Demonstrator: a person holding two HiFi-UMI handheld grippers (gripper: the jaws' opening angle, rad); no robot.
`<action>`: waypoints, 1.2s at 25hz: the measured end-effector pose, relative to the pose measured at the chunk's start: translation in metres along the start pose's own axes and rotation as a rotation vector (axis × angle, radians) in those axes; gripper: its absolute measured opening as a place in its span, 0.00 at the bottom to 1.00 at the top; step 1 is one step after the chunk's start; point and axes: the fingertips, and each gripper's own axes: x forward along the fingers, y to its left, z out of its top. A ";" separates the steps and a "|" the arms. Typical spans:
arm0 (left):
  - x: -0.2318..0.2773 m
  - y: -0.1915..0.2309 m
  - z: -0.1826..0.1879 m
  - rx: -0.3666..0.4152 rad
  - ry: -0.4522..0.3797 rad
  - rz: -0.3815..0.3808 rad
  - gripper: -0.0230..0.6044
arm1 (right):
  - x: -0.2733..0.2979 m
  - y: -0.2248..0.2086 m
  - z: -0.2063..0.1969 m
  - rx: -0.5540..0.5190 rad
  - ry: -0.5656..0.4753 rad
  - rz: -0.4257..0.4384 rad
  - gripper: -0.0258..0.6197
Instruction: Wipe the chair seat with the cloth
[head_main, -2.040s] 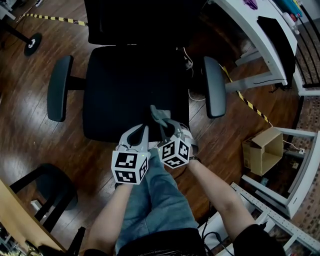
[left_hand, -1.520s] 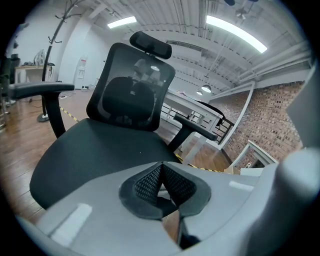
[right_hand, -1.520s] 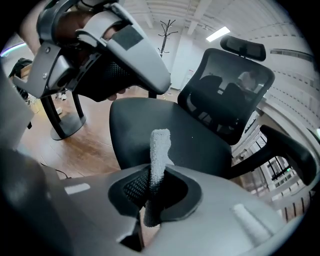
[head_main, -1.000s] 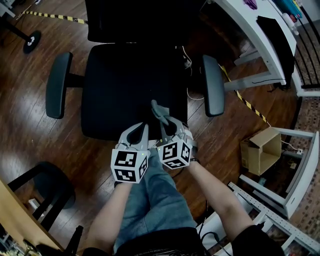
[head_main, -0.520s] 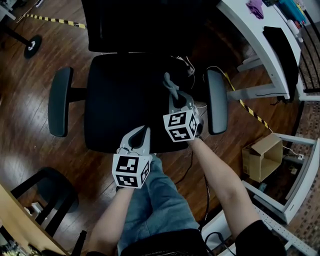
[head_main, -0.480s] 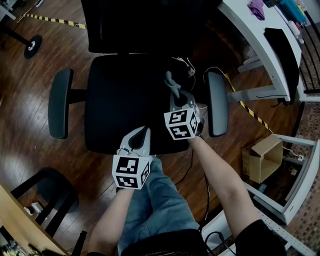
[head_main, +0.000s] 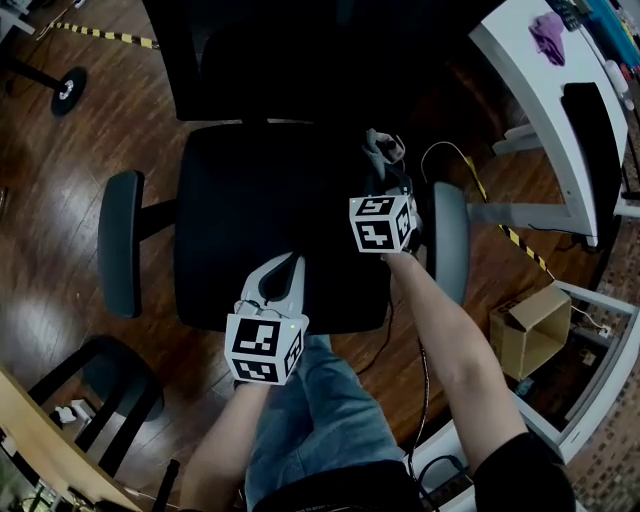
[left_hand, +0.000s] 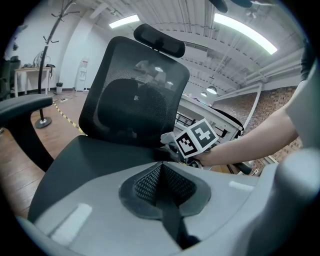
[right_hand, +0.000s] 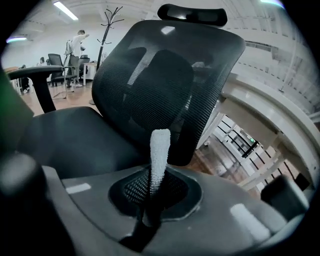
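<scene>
The cloth (head_main: 381, 148) is small and grey. It is pinched in the right gripper (head_main: 385, 176), over the back right corner of the chair seat (head_main: 262, 225). That spot is just beside the armrest (head_main: 449, 240) on that side. In the right gripper view the jaws are squeezed on the cloth (right_hand: 159, 149), and it pokes out of them as a thin pale strip. Behind the strip is the dark mesh backrest (right_hand: 170, 75). I cannot tell if the cloth is touching the seat.

The left gripper (head_main: 284, 270) is at the front edge of the seat, near the middle. In its own view the jaws of the left gripper (left_hand: 161, 169) are pressed together with nothing between them. It looks across the seat (left_hand: 95, 155), where the marker cube on the right gripper (left_hand: 197, 140) shows, with the person's arm (left_hand: 260, 135) reaching in from the side.

The seat is wide, black and flat. The other armrest (head_main: 119, 243) sticks out on the far side. The person stands at the front of the chair, and blue jeans (head_main: 325, 420) show below the two grippers. The floor (head_main: 50, 170) is dark wood. A white desk (head_main: 535, 95) stands to the right, with a purple thing (head_main: 548, 26) on it. A cardboard box (head_main: 528, 330) sits on the floor near the desk.
</scene>
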 end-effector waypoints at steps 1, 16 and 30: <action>0.005 -0.003 0.002 -0.001 -0.001 -0.007 0.04 | 0.005 -0.003 0.000 -0.006 0.010 -0.002 0.05; 0.017 -0.020 0.002 0.003 0.007 -0.043 0.04 | -0.003 0.013 -0.030 -0.002 0.059 0.053 0.05; -0.035 -0.041 -0.039 0.058 0.012 -0.055 0.04 | -0.078 0.063 -0.092 0.060 0.056 0.073 0.05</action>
